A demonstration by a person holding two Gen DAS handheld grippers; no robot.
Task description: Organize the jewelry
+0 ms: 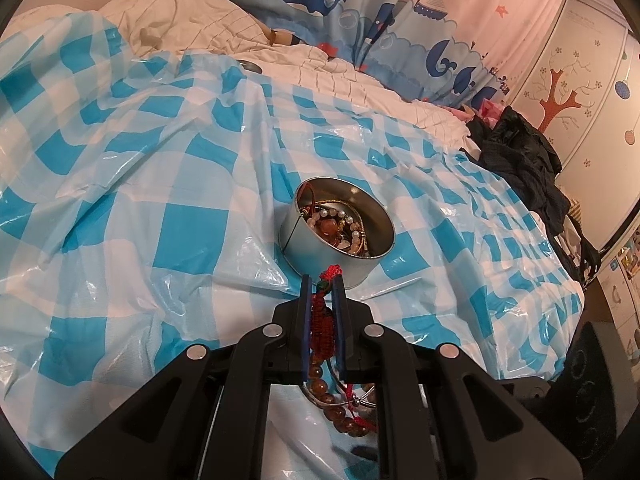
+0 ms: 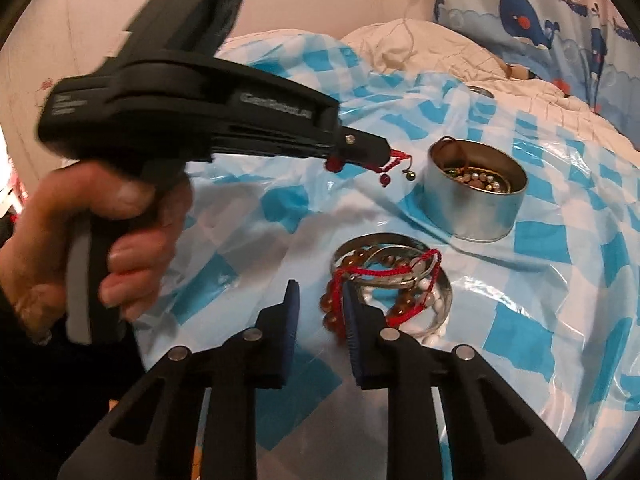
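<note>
A round metal tin [image 1: 338, 226] holding pearl and bead jewelry stands on the blue checked plastic sheet; it also shows in the right wrist view [image 2: 474, 196]. My left gripper [image 1: 323, 280] is shut on a red braided cord bracelet [image 1: 322, 320] just short of the tin; in the right wrist view it [image 2: 390, 156] hovers left of the tin with the red bracelet [image 2: 394, 164] dangling. A pile of amber bead bracelets, red cord and silver bangles [image 2: 390, 280] lies on the sheet in front of the tin. My right gripper [image 2: 320, 292] is open and empty at the pile's left edge.
The checked sheet [image 1: 192, 220] covers a rumpled bed with white bedding [image 1: 192, 16] behind. A whale-print curtain [image 1: 360, 8] hangs at the back. Dark clothes [image 1: 520, 160] lie at the bed's right edge. A small metal lid [image 2: 478, 91] sits farther back.
</note>
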